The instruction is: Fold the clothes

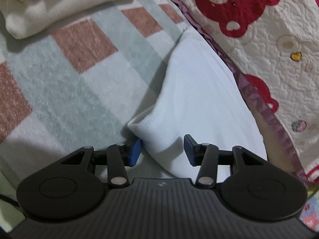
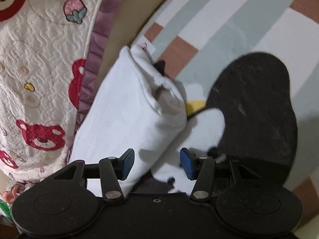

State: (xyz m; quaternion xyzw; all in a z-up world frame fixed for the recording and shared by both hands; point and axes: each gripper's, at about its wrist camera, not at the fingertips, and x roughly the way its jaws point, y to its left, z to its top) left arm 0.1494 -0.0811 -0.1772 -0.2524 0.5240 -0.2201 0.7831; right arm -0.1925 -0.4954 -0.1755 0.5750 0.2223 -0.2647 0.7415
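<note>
One white garment (image 1: 199,103), soft and folded thick, lies at centre frame on a fuzzy checked blanket (image 1: 65,75) beside a quilted bear-print cover (image 1: 279,39). Left gripper (image 1: 162,149) and right gripper (image 2: 156,163) straddle its edges, jaws open.

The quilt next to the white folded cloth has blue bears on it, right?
Not quite. The bears on the quilt are red, not blue, as the left wrist view shows. The rest is right: the quilt does lie next to the white folded cloth.
</note>
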